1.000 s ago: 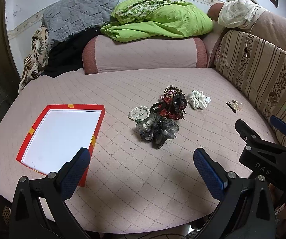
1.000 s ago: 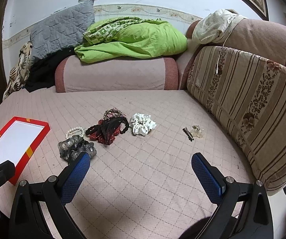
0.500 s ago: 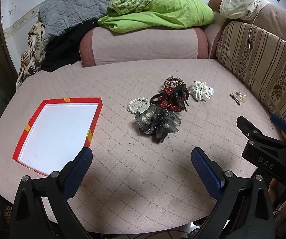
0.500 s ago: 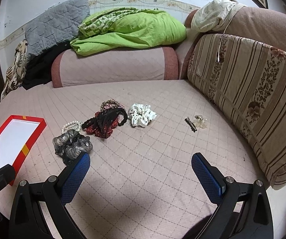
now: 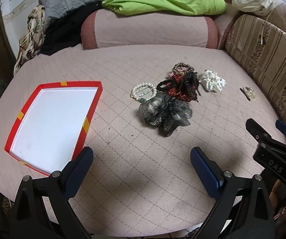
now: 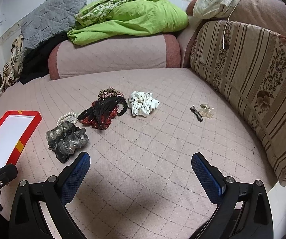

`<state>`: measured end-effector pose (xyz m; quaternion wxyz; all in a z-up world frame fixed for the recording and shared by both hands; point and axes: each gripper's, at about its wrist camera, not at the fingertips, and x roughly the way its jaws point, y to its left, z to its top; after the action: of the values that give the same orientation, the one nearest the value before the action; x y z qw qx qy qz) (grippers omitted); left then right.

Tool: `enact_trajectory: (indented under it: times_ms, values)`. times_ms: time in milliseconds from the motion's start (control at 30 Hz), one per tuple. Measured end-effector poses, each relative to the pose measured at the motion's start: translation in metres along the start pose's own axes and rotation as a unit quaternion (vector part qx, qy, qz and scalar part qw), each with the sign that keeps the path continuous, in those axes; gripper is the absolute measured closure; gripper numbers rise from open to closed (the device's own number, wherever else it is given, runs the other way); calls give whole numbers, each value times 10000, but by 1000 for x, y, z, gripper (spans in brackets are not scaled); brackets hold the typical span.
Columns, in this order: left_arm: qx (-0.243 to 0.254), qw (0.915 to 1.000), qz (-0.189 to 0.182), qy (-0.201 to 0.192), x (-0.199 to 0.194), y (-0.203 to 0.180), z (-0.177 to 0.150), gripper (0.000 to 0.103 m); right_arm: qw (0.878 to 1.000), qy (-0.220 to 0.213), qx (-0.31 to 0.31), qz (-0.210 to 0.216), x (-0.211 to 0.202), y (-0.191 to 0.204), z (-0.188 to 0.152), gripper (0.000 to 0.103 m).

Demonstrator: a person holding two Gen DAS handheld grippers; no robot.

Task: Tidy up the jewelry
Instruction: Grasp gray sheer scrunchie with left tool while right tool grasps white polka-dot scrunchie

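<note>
A pile of accessories lies mid-cushion: a grey sheer scrunchie [image 5: 166,115] [image 6: 66,138], a pearl bracelet [image 5: 143,91] [image 6: 68,117], a red and black scrunchie cluster [image 5: 180,87] [image 6: 103,111], a white dotted scrunchie [image 5: 211,80] [image 6: 143,103] and small hair clips [image 5: 248,94] [image 6: 201,110]. A red box with a white inside [image 5: 53,119] [image 6: 9,137] lies at the left. My left gripper [image 5: 142,167] is open and empty, short of the grey scrunchie. My right gripper [image 6: 141,169] is open and empty, in front of the pile; it also shows in the left wrist view [image 5: 270,139].
The pink quilted seat [image 6: 163,139] ends at a pink bolster [image 6: 111,55] with a green blanket [image 6: 131,20] and grey cushion [image 6: 49,23] behind. A striped back cushion [image 6: 252,83] walls the right side. The seat's front edge runs just under both grippers.
Both grippers have moved forward and tipped down toward the accessories, which now sit closer and lower in view. Jaws stayed open. No object has moved.
</note>
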<state>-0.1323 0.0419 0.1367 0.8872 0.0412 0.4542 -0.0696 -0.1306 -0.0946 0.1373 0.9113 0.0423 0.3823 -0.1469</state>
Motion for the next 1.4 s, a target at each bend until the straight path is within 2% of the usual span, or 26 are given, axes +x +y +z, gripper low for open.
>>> enact_trajectory:
  times_ms: [233, 500, 700, 800, 967, 1067, 1300, 1367, 1400]
  values:
    - [-282, 9995, -15, 171, 23, 16, 4, 5, 9996, 240, 115, 75, 21, -4, -3, 0]
    - [-121, 9995, -147, 261, 45, 9, 12, 5, 9988, 403, 176, 205, 44, -10, 2, 1]
    - [41, 9988, -353, 348, 69, 0, 26, 5, 9973, 433, 213, 560, 63, -10, 20, 6]
    - [104, 9983, -394, 424, 85, -4, 33, 5, 9963, 433, 209, 709, 74, -7, 32, 12]
    - [223, 9975, -463, 493, 108, -13, 46, 5, 9895, 627, 400, 1241, 101, -4, 51, 20]
    - [260, 9969, -518, 526, 118, -17, 51, 5, 9918, 534, 567, 1014, 118, -10, 63, 20]
    - [351, 9953, -645, 636, 141, -27, 58, 6, 9949, 612, 656, 467, 167, -27, 87, 20]
    - [384, 9943, -707, 703, 147, -30, 57, 17, 9951, 648, 629, 396, 179, -28, 90, 20]
    - [413, 9935, -745, 762, 150, -32, 56, 28, 9949, 690, 624, 389, 186, -28, 91, 20]
